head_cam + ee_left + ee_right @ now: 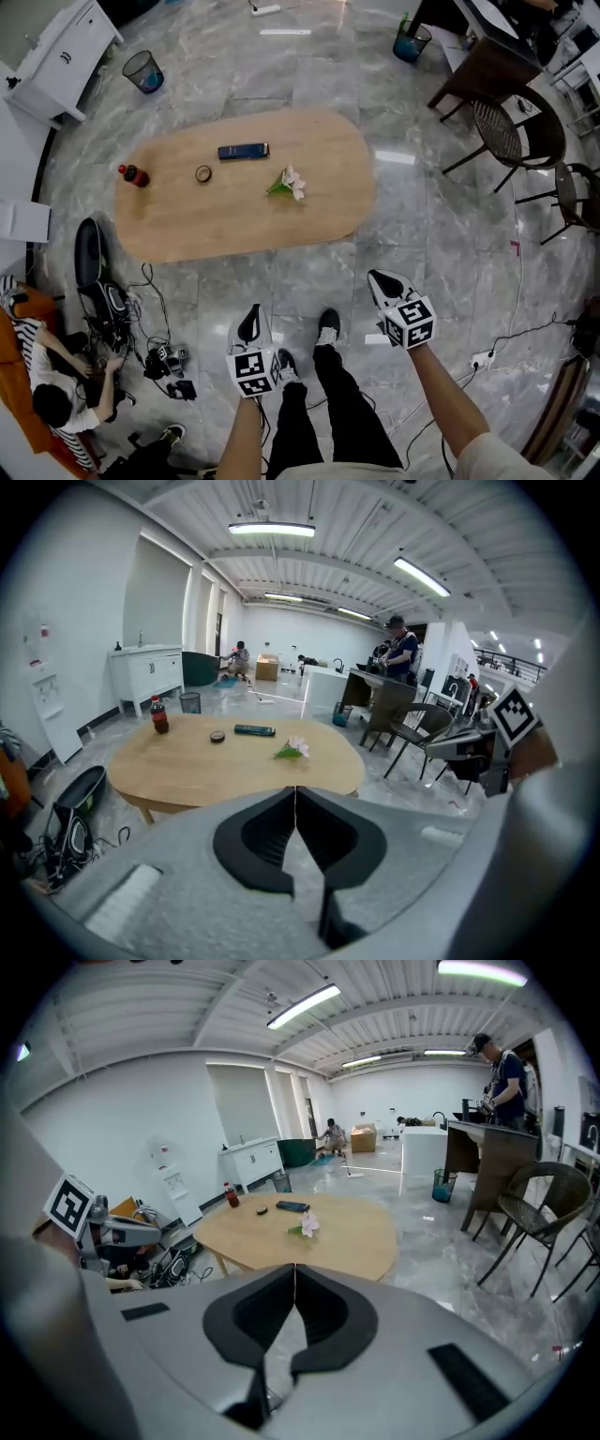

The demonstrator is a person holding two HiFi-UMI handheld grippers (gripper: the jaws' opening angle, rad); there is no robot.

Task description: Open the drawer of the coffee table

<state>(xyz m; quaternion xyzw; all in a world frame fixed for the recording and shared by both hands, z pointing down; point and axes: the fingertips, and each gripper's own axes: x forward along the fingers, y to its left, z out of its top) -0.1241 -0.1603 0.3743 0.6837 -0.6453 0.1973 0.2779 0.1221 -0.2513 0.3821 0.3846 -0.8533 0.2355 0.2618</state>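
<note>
An oval wooden coffee table (187, 225) stands on a marble floor, beyond the person's feet. The left gripper (250, 321) and right gripper (383, 280) hang nearer, jaws closed and empty. No drawer shows; likely a stiff sliding front under the top, best gripped by its handle or edge.

I have the table (328, 206) ahead of me, well apart from my feet. On it a bottle (132, 174) stands at the left end and a ring (203, 173) lies to its right. A remote (244, 151) lies just behind the ring, and a flower (289, 183) near the middle. A bin (142, 70) stands beyond the left end, chairs (511, 131) off to the right.
</note>
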